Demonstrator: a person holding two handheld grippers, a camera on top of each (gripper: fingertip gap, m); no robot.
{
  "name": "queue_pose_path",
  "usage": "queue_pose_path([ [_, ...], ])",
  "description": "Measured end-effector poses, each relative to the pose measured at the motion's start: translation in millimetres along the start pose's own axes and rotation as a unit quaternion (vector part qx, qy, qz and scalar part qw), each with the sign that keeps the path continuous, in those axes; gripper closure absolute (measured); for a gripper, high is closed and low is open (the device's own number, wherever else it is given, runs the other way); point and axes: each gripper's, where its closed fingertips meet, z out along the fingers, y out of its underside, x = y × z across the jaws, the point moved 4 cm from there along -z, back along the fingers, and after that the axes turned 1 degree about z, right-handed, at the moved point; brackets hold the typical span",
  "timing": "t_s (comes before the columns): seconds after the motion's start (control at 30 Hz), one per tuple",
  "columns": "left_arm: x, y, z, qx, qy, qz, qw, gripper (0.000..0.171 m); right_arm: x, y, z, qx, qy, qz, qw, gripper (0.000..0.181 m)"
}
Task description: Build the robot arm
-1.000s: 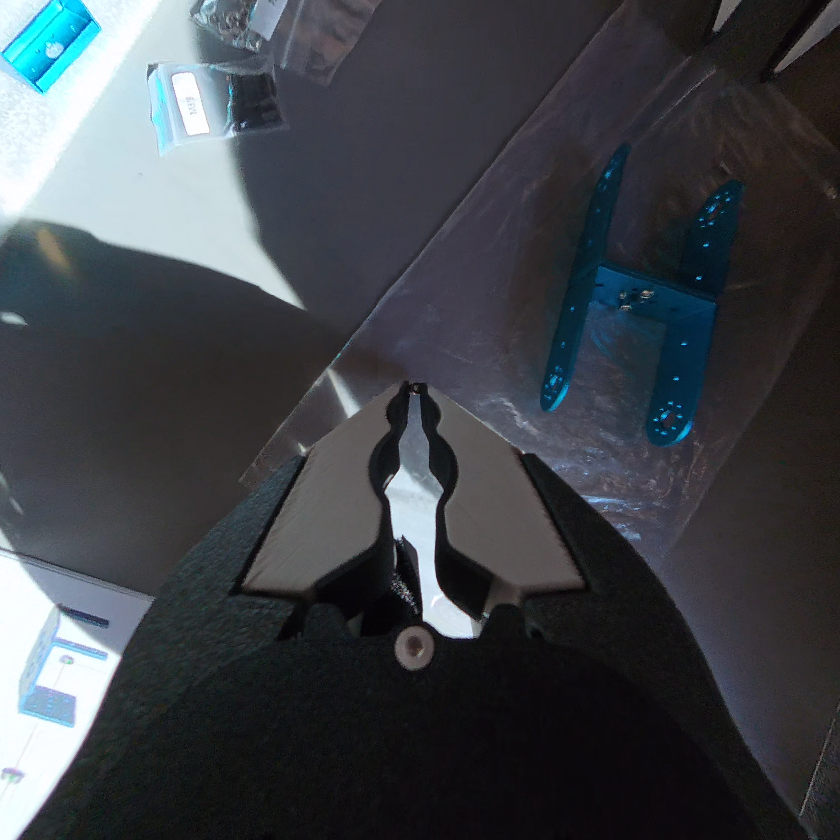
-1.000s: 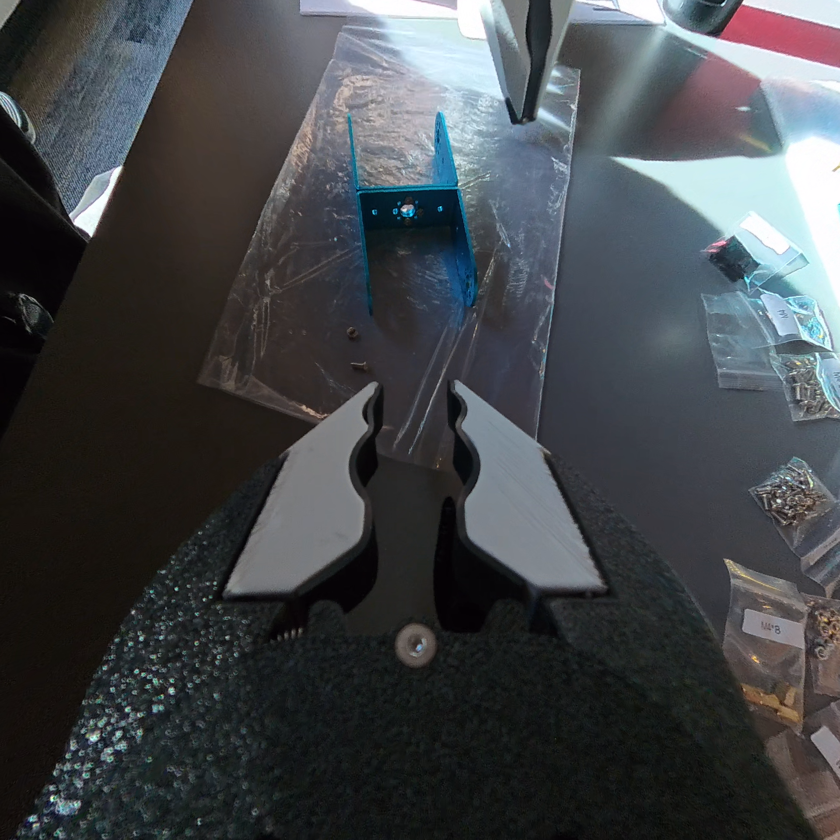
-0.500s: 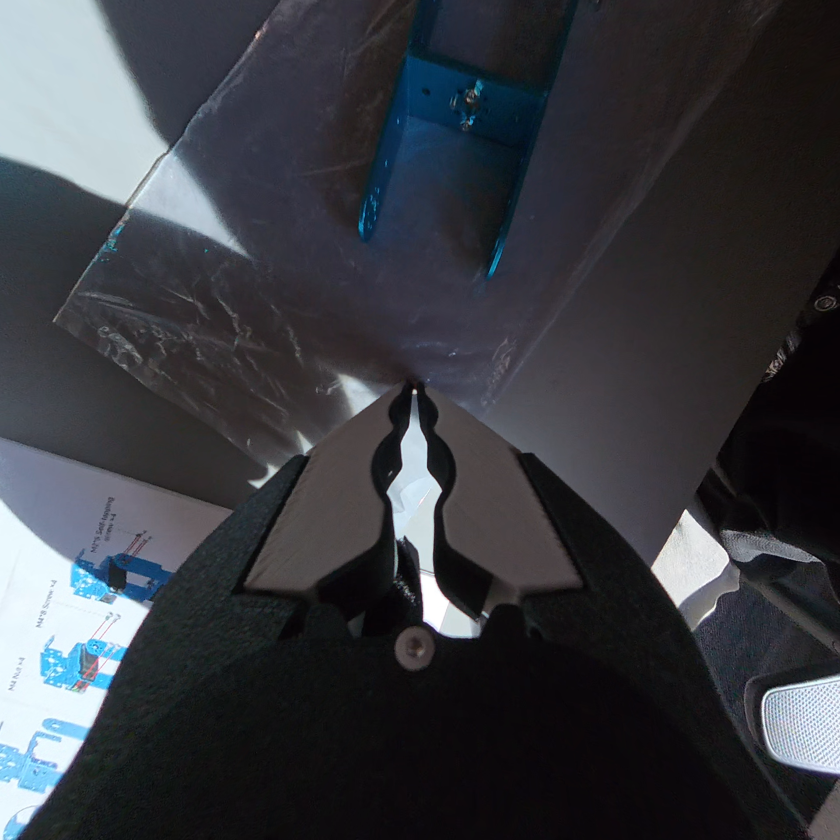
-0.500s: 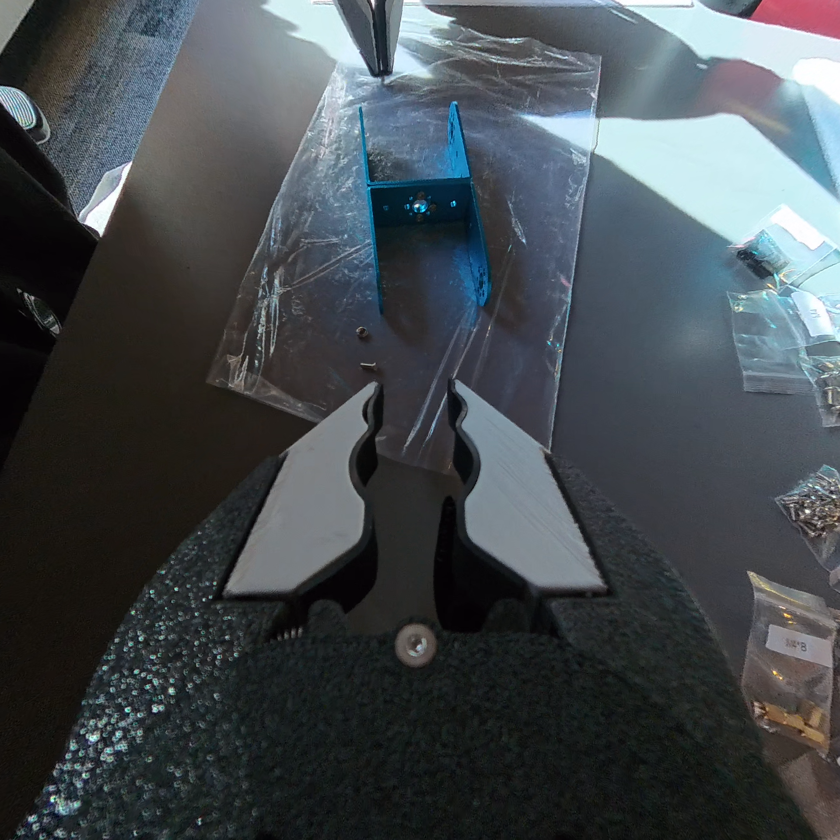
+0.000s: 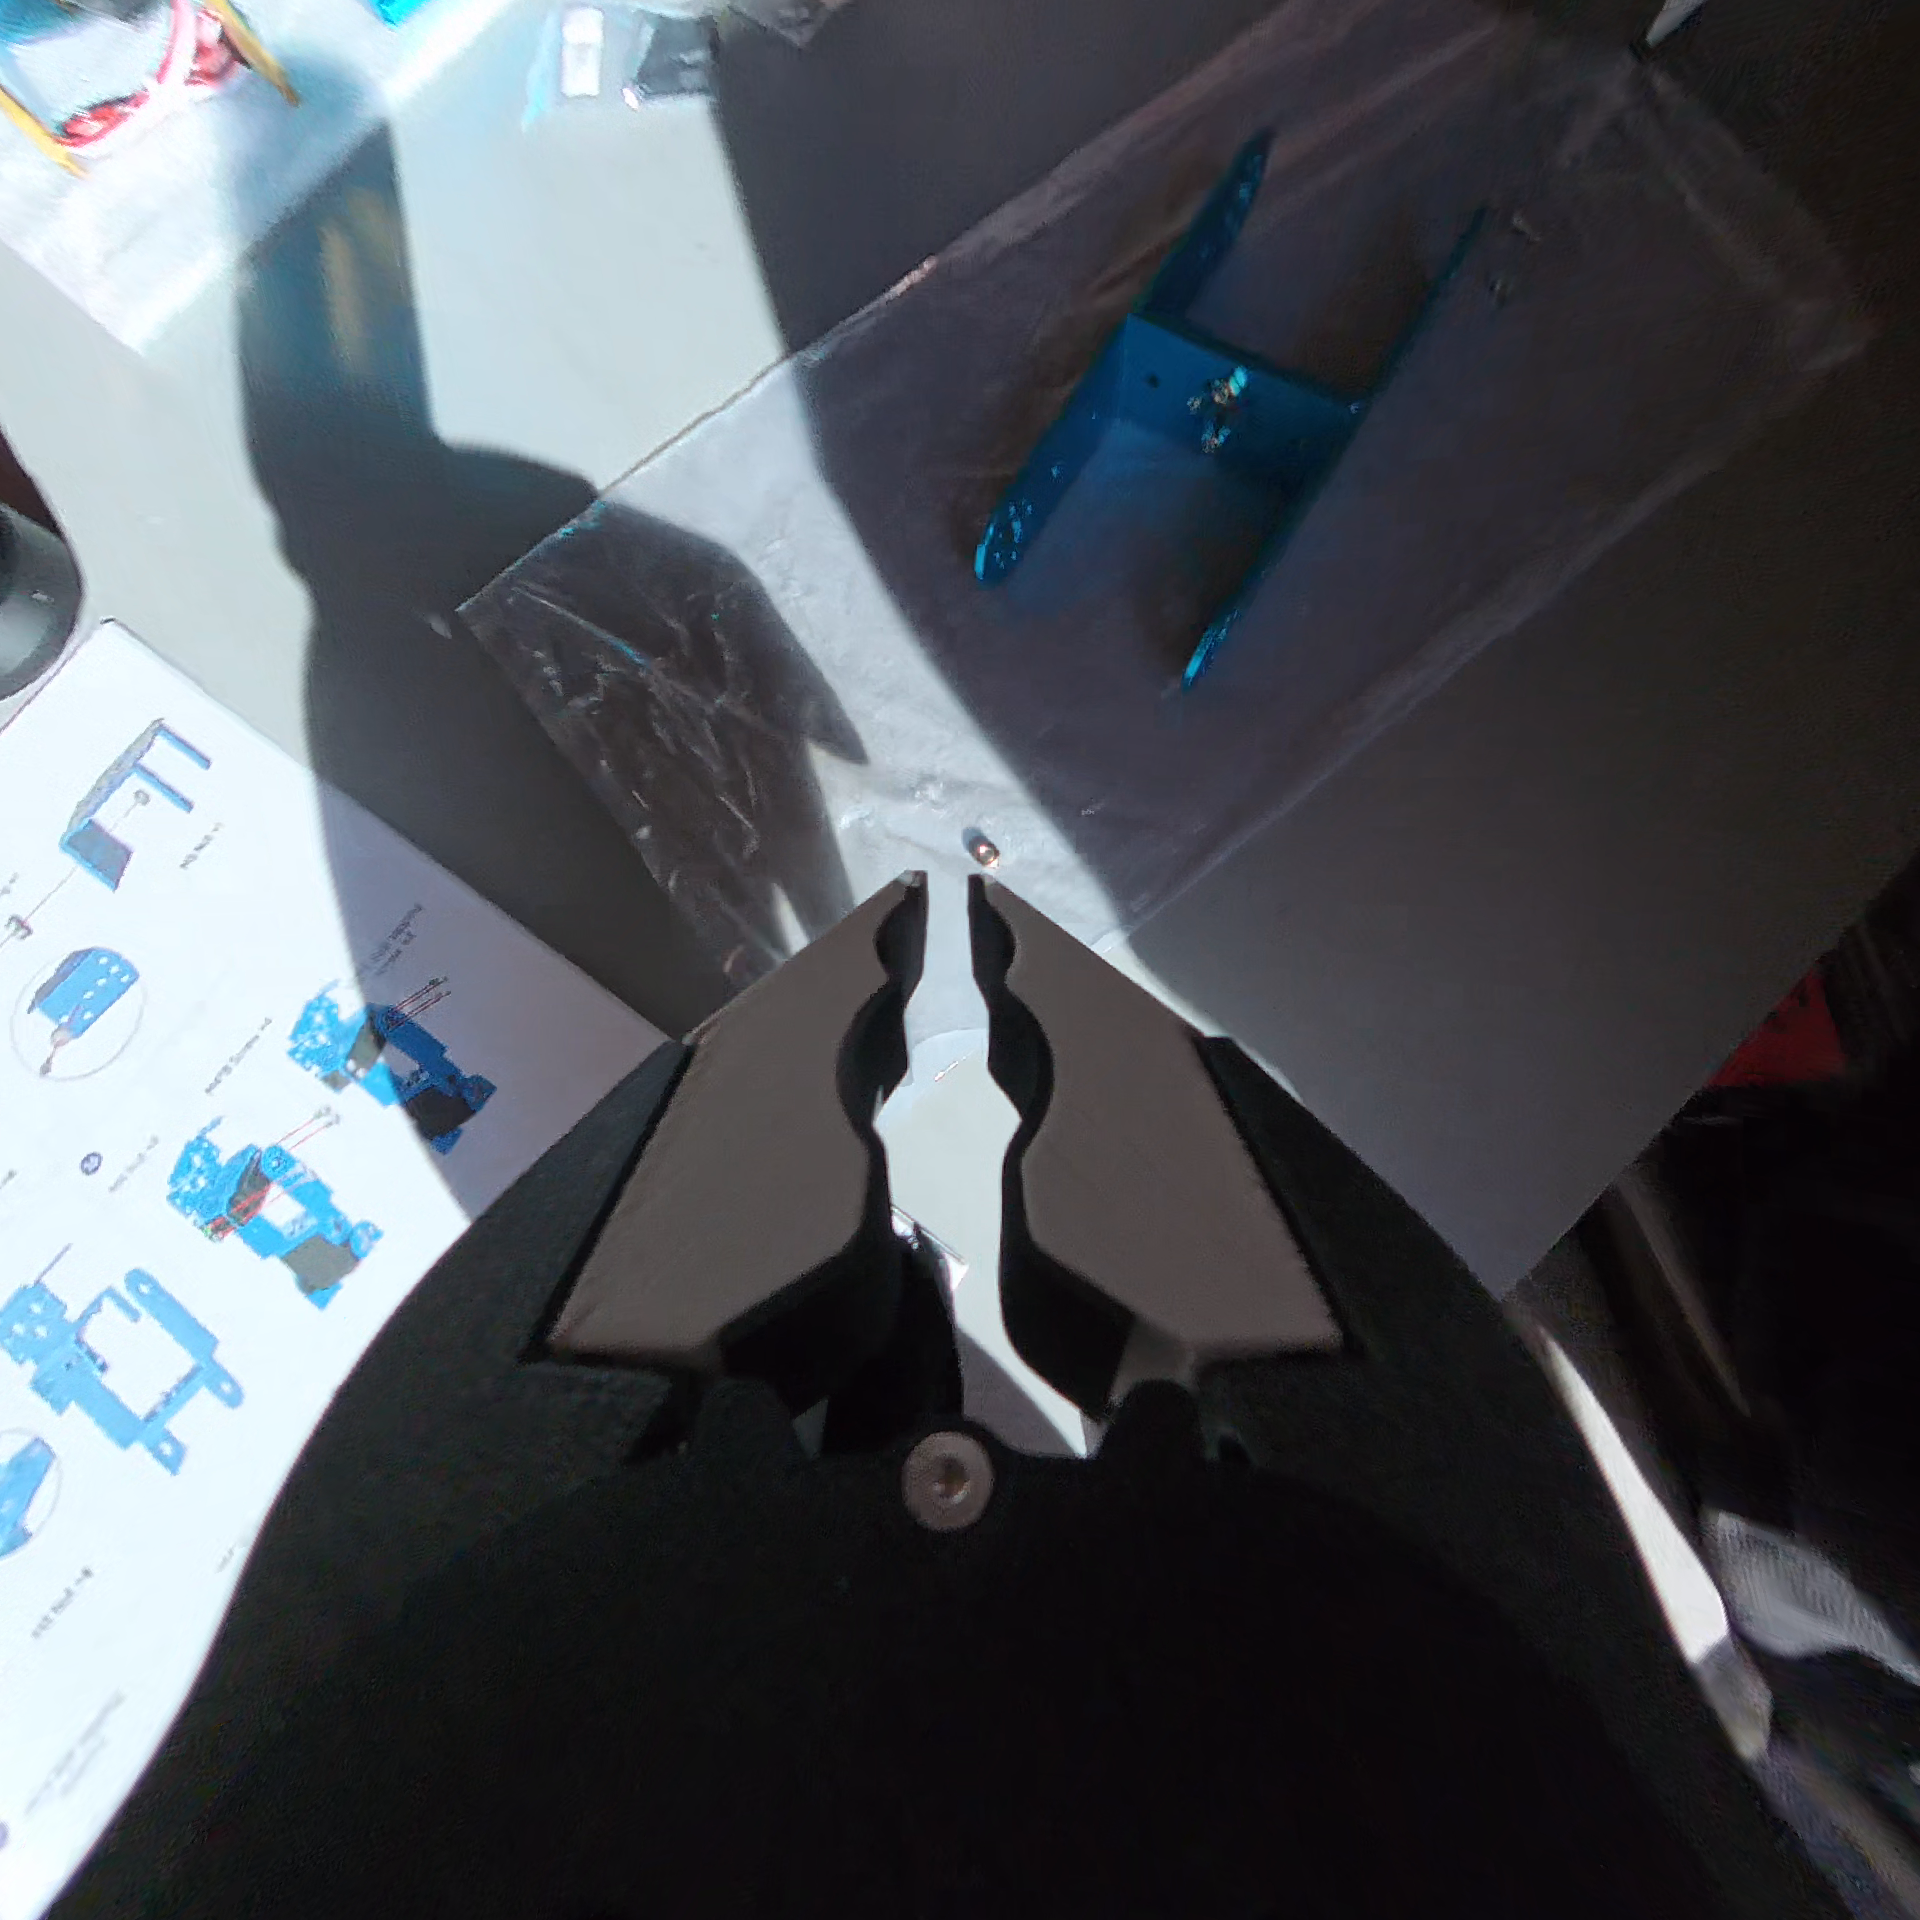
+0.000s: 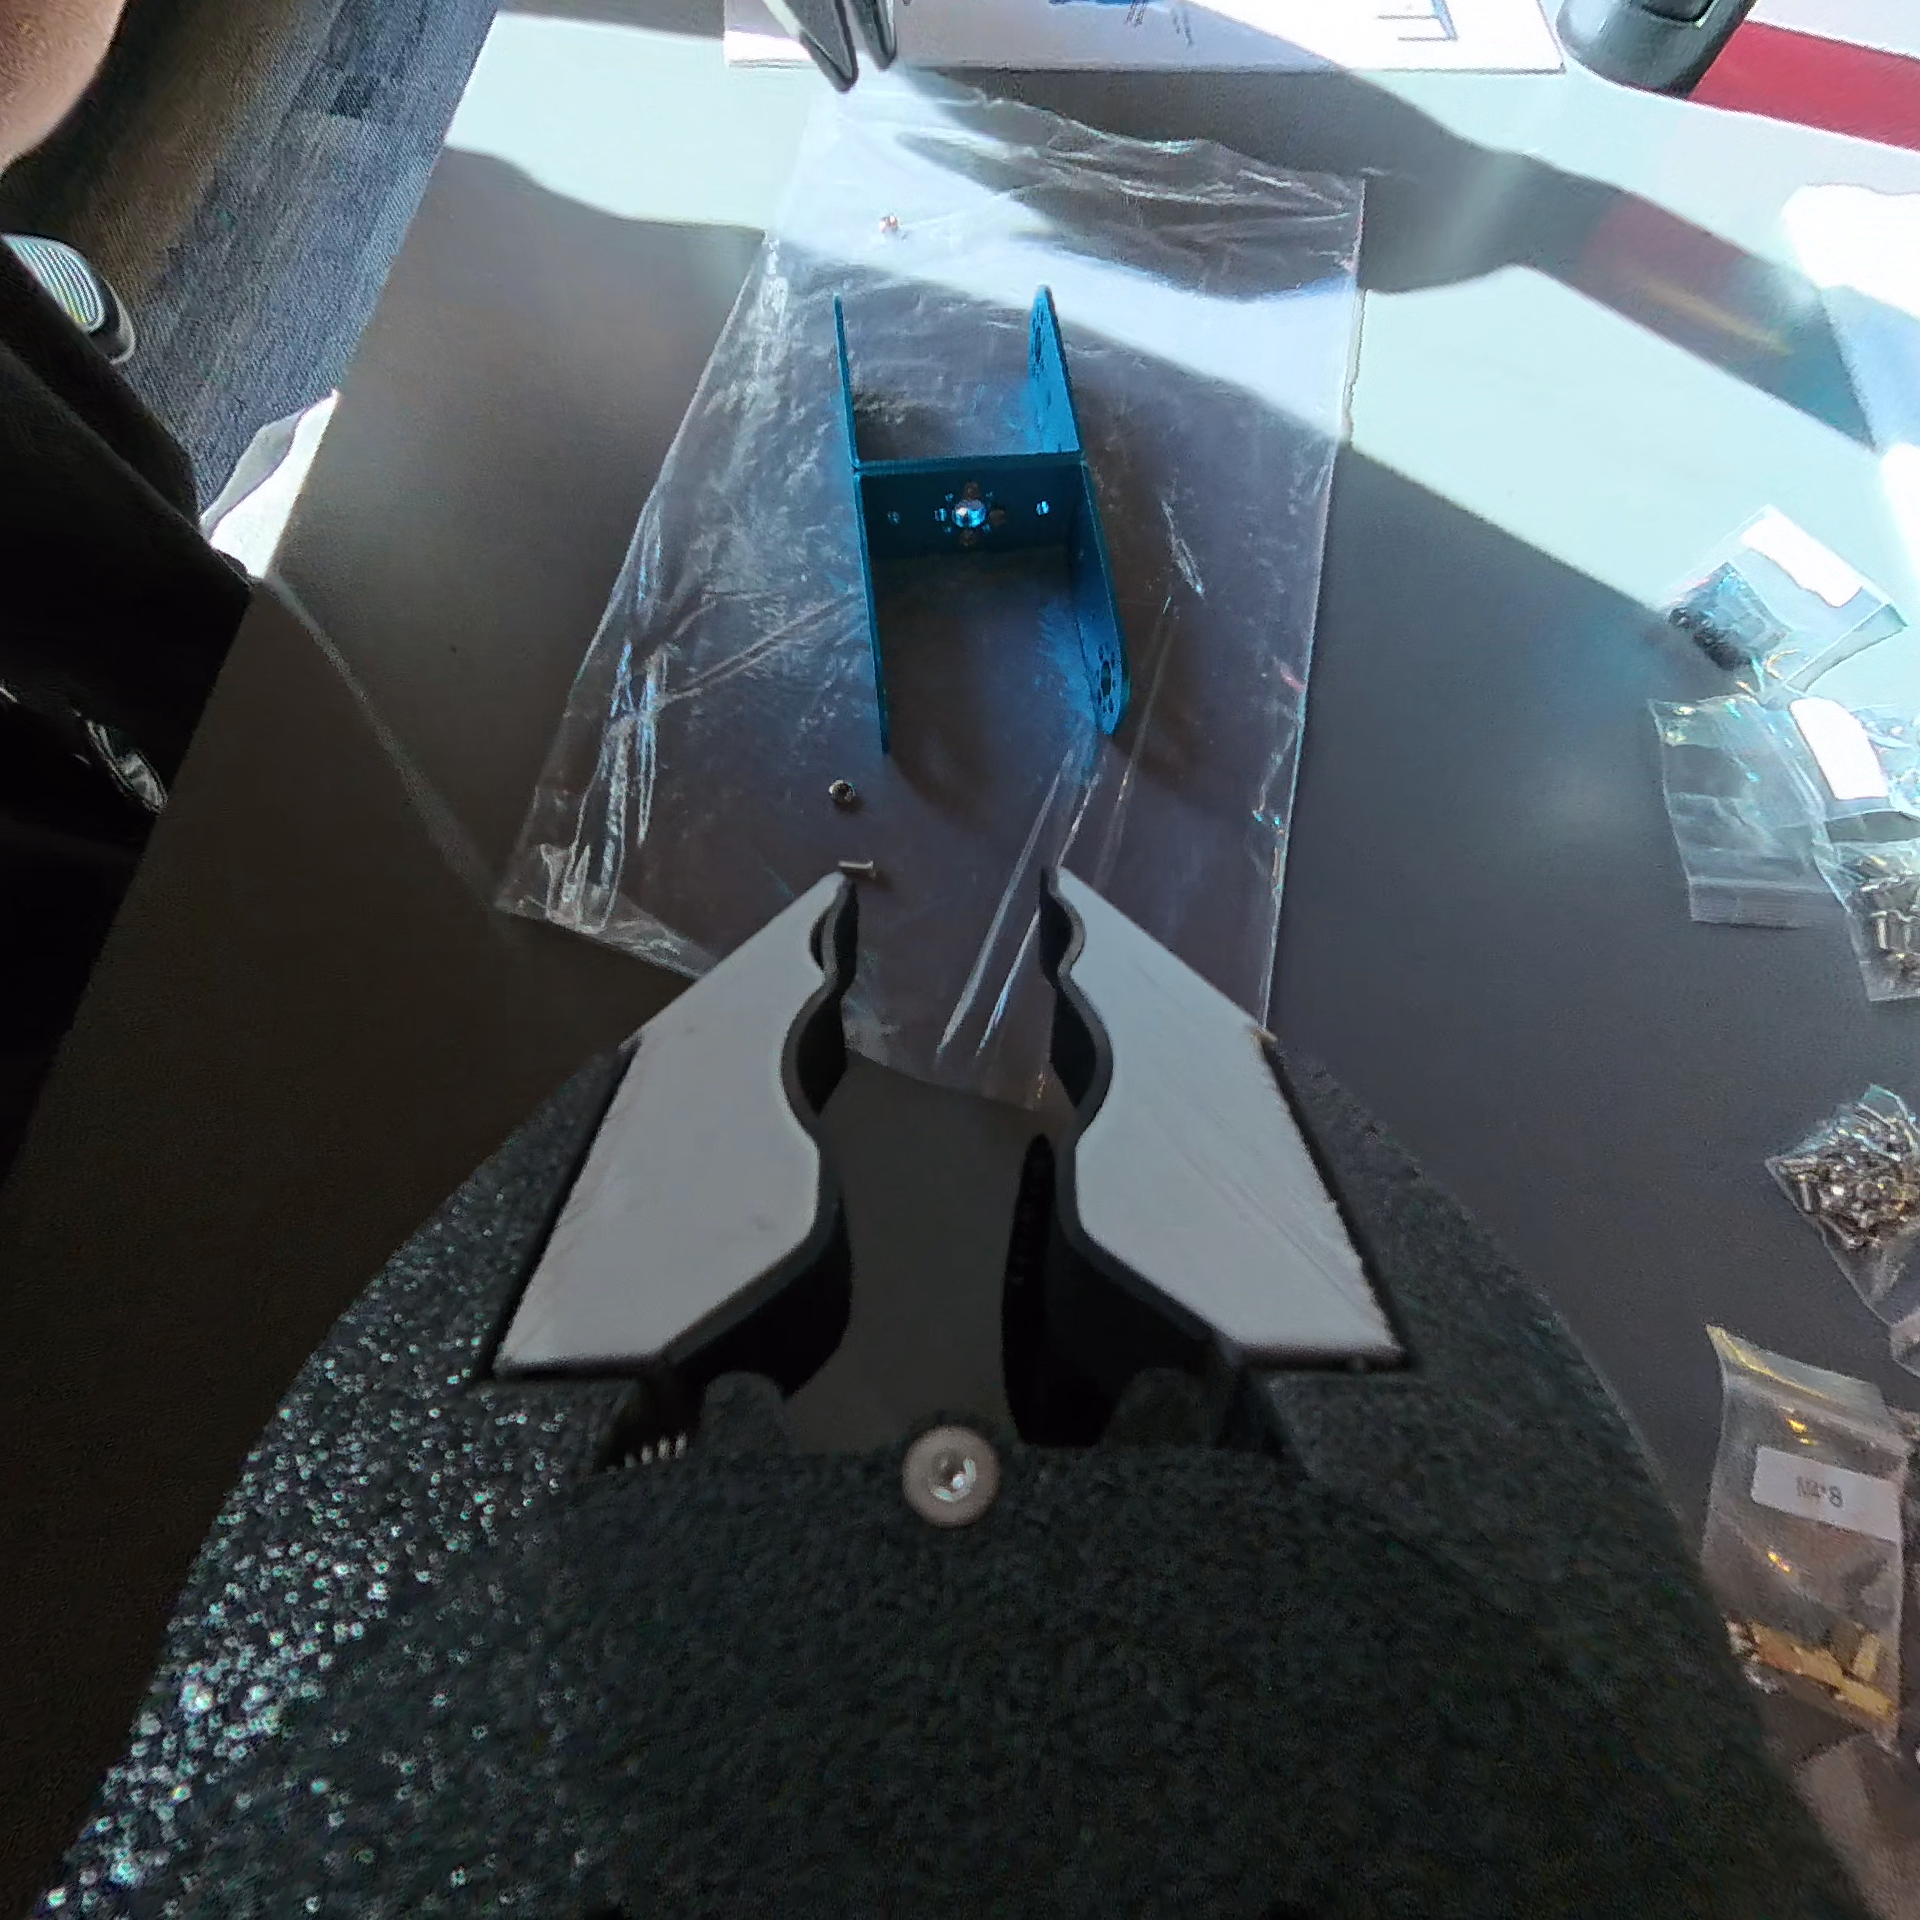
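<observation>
your left gripper (image 5: 943, 881) has let its jaws part to a narrow gap since half a second ago, when the tips were pressed together, and a small screw (image 5: 982, 852) now lies on the plastic sheet (image 5: 727, 582) just past its right fingertip, apart from it. nothing sits between those jaws. the view has also swung: the blue bracket (image 5: 1205, 416) now sits up and to the right on the sheet, and the instruction page (image 5: 156, 1091) with blue diagrams fills the left side.

your right gripper (image 6: 948, 883) has its jaws spread wide and empty, low over the near edge of the plastic sheet (image 6: 1226, 665). a short screw (image 6: 858, 864) lies just beside its left fingertip; contact is too fine to tell. another small screw (image 6: 843, 794) rests a little farther on, between that tip and the blue bracket (image 6: 971, 509). the bracket stands on the sheet, two bracket pieces joined back to back at a cross plate with a fastener in its middle.

from the right wrist view your left gripper (image 6: 854, 47) shows at the far end of the sheet, near a tiny screw (image 6: 889, 221). small bags of hardware (image 6: 1860, 1174) lie to the right on the dark table (image 6: 1507, 1039), well apart from both grippers.
</observation>
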Motion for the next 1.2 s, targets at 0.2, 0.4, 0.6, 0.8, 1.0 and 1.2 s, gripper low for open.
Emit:
queue_pose_path([
  [0.2, 18.8, -15.4, -18.8, 0.157, -0.100, -0.100, 0.977, 0.165, -6.0, -10.4, 2.5, 0.010, -0.001, 0.001, 1.000, 0.137],
  [0.4, 10.3, -15.6, -35.6, 0.269, -0.177, -0.158, 0.934, 0.156, 3.3, -19.1, -2.5, 0.059, -0.010, 0.062, 0.996, 0.127],
  [0.6, 2.2, -12.8, -36.4, 0.272, -0.194, -0.179, 0.925, 0.146, 17.5, -11.9, -4.6, 0.068, -0.001, 0.104, 0.992, 0.128],
  [0.8, -2.3, -7.9, -33.9, 0.269, -0.171, -0.210, 0.924, 0.146, 14.6, -10.2, -1.3, 0.056, -0.003, 0.100, 0.993, 0.129],
  [1.0, -0.6, -7.6, -29.9, 0.263, -0.144, -0.210, 0.931, 0.145, 6.3, -11.5, 3.4, 0.039, -0.009, 0.088, 0.995, 0.130],
  [1.2, 3.3, 0.4, -24.0, 0.252, -0.165, -0.198, 0.933, 0.144, 0.7, -16.8, 3.9, 0.035, -0.020, 0.088, 0.995, 0.128],
])
